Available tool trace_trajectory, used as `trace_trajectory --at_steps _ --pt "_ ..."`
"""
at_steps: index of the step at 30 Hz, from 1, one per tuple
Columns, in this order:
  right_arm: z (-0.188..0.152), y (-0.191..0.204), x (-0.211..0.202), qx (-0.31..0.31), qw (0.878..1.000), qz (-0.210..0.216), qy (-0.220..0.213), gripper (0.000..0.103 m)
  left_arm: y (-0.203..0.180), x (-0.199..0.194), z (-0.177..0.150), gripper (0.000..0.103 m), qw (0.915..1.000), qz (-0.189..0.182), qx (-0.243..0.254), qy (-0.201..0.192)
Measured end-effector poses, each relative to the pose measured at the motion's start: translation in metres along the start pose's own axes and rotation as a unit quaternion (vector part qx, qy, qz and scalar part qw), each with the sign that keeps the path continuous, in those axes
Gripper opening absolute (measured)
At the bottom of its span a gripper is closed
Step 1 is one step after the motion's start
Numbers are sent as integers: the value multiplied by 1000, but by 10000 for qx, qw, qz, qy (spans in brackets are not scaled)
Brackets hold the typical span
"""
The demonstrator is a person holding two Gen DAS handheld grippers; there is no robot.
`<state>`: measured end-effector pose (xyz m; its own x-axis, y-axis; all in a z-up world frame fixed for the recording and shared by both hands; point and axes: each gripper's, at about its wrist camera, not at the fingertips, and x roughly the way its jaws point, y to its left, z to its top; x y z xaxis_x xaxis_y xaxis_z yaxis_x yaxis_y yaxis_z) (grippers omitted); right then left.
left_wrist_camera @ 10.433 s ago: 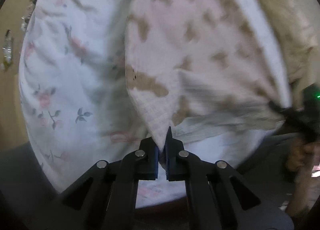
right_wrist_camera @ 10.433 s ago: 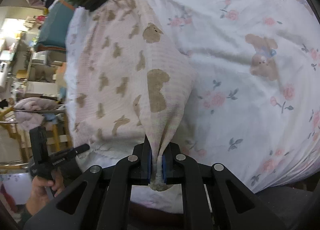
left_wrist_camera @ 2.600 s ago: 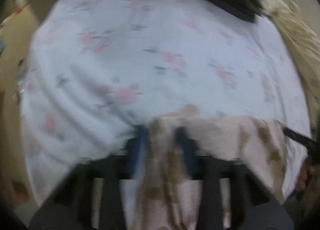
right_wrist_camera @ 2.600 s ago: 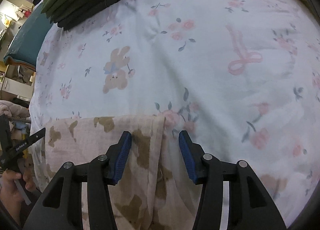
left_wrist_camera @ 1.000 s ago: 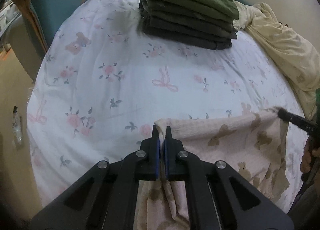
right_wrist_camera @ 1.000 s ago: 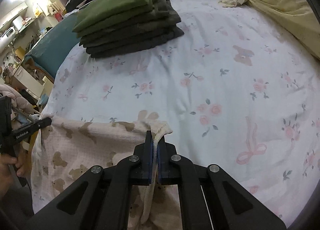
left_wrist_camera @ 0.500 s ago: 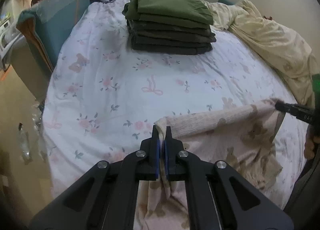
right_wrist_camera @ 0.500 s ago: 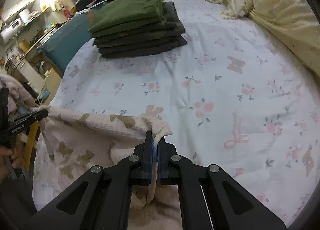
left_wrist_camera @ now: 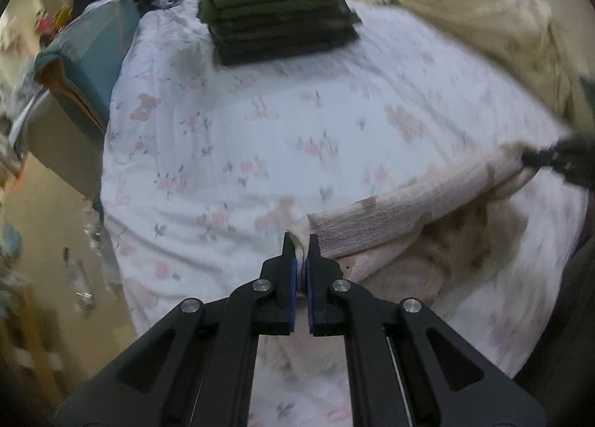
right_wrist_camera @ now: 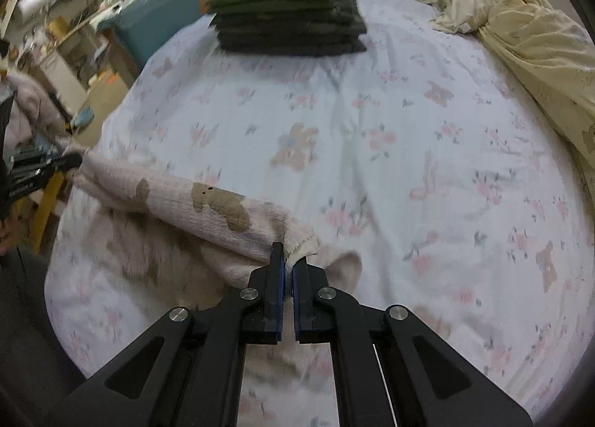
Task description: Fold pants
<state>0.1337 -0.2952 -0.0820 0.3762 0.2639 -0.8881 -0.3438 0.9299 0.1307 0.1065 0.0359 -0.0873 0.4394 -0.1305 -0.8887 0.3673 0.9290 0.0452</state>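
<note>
The pants [left_wrist_camera: 401, 215] are pale pink with brown bear prints and hang off the near edge of the bed. My left gripper [left_wrist_camera: 300, 241] is shut on one corner of their upper edge. My right gripper [right_wrist_camera: 289, 254] is shut on the other corner of the pants [right_wrist_camera: 208, 207]. The edge is stretched taut between the two, lifted above the floral sheet [left_wrist_camera: 279, 137]. Each view shows the other gripper at its far side: the right one [left_wrist_camera: 557, 159] in the left wrist view, the left one [right_wrist_camera: 41, 167] in the right wrist view.
A stack of folded dark and green clothes [right_wrist_camera: 290, 14] sits at the far side of the bed. A crumpled yellow blanket [right_wrist_camera: 528, 36] lies at the right. A teal chair [left_wrist_camera: 93, 55] and cluttered shelves [right_wrist_camera: 63, 29] stand left of the bed.
Both grippers have risen and pulled back with the pants' edge, stretching it tighter above the sheet. Both stay shut on it since about a second ago.
</note>
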Motion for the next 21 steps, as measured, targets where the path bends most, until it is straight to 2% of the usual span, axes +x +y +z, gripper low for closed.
trace_trajectory --at_steps 5,7,9,10,11,12,13,14,15,18,21 --pt "-29 27 17 -673 9950 -291 683 3 -16 16 -28 7 9973 -17 315 669" --pt "-36 29 29 -729 9917 -406 983 7 -24 24 -37 8 9944 -13 448 962" --pt "-42 27 38 -746 9879 -475 1278 11 -29 29 -47 18 9896 54 598 1310" --pt "-44 26 40 -797 9850 -582 1413 13 -28 30 -51 31 9872 52 622 1470" --pt "-47 25 40 -779 9835 -607 1518 19 -25 30 -55 39 9853 77 617 1591" --pt "-49 23 38 -689 9832 -531 1605 30 -19 29 -58 40 9847 171 514 1653" --pt "-51 19 34 -517 9833 -451 1684 38 -16 26 -57 41 9859 235 432 1599" --pt "-50 15 29 -364 9846 -434 1652 50 -11 21 -54 41 9881 296 338 1471" --pt "-48 11 20 -217 9879 -395 1483 55 -4 13 -47 41 9917 347 112 1232" --pt "-33 -7 -9 505 9955 -51 802 55 10 2 -34 42 9955 405 -523 677" --pt "-24 -18 -16 932 9950 -97 341 54 9 -3 -17 42 9952 128 -948 218"
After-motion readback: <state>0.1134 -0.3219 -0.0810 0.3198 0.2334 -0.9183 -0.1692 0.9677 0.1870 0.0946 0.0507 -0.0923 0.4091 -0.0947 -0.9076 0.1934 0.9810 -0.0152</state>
